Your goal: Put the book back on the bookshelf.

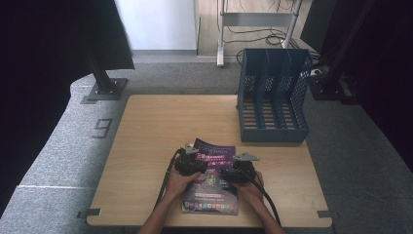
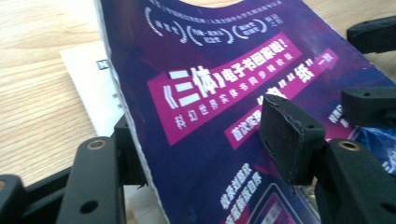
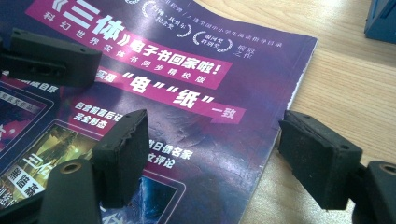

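A purple magazine [image 1: 212, 180] with pink banners and white print lies on the wooden table [image 1: 156, 131] near its front edge. My left gripper [image 1: 191, 163] is at the magazine's left edge. In the left gripper view that edge of the magazine [image 2: 201, 93] rises tilted between the wide-apart jaws of the left gripper [image 2: 205, 135], with one pad [image 2: 289, 140] over the cover and the other behind the edge. My right gripper [image 1: 238, 170] is at the right edge of the magazine [image 3: 187, 93]. The right gripper [image 3: 219, 158] stands open, one pad [image 3: 123, 154] above the cover and one beyond the edge, over bare wood.
A blue slotted file holder [image 1: 272, 97] stands at the table's back right, its corner [image 3: 380, 18] ahead of the right gripper. A white sheet [image 2: 88, 88] pokes out from under the magazine. Grey carpet and black stands surround the table.
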Motion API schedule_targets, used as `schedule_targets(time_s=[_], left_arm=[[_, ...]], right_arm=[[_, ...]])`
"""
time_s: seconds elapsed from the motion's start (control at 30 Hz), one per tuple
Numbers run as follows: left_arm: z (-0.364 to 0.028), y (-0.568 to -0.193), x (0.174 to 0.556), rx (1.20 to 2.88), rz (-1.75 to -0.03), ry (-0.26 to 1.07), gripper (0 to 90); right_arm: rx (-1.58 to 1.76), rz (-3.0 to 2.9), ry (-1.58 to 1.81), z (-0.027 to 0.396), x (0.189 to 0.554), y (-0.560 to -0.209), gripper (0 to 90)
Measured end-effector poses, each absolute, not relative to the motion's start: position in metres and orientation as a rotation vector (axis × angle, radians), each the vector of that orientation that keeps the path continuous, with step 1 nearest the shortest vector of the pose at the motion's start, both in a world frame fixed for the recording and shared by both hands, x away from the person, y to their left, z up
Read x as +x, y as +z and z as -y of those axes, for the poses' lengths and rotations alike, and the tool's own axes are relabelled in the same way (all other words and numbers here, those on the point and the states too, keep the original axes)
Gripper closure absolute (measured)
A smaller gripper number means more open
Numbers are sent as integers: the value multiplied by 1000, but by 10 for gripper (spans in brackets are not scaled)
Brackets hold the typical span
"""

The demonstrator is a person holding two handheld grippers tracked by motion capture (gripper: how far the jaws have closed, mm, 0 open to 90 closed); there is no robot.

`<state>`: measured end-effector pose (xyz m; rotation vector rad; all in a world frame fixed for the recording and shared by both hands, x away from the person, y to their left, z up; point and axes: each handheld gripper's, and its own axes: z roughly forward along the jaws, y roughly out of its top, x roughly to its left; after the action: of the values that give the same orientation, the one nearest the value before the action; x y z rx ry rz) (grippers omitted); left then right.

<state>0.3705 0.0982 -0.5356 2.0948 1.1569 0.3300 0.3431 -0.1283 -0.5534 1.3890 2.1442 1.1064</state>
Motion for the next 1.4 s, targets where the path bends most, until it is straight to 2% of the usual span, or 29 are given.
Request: schedule_targets(time_s=[0.17, 0.27, 0.33, 0.4, 0.5, 0.6, 0.63, 0.7, 0.9, 1.3, 1.4], left_arm=[[-101, -535, 371, 2081, -1170, 348, 400], [-102, -533, 369, 2074, -1153, 373, 511], [-101, -531, 368, 2063, -1137, 380, 530], [-101, -531, 368, 2059, -1128, 367, 527], [-99, -532, 370, 2088, -1130, 334, 474], [-99, -532, 369, 2087, -1133, 344, 508], [-99, -532, 369, 2088, -1144, 359, 560], [-99, -532, 369, 2085, -1142, 356, 584], [-98, -529, 367, 2073, -1113, 346, 730], [-98, -530, 369, 2036, -1142, 317, 741], [-98, -530, 369, 2030, -1140, 306, 776]], right_arm=[[1389, -2144, 1106, 128, 343, -553, 242], [1390, -2144, 1106, 128, 343, -553, 242], [1390, -2144, 1106, 128, 343, -553, 242], [1390, -2144, 1106, 128, 343, -553, 242], [1390, -2144, 1106, 128, 343, -553, 241], [1390, -2144, 1106, 128, 343, -553, 241], [1390, -2144, 1106, 128, 343, -553, 242], [1391, -2144, 1107, 128, 343, -553, 241], [1391, -2145, 1107, 128, 343, -553, 241], [1390, -2145, 1107, 128, 343, -553, 241], [1391, -2145, 1107, 128, 343, -553, 241]])
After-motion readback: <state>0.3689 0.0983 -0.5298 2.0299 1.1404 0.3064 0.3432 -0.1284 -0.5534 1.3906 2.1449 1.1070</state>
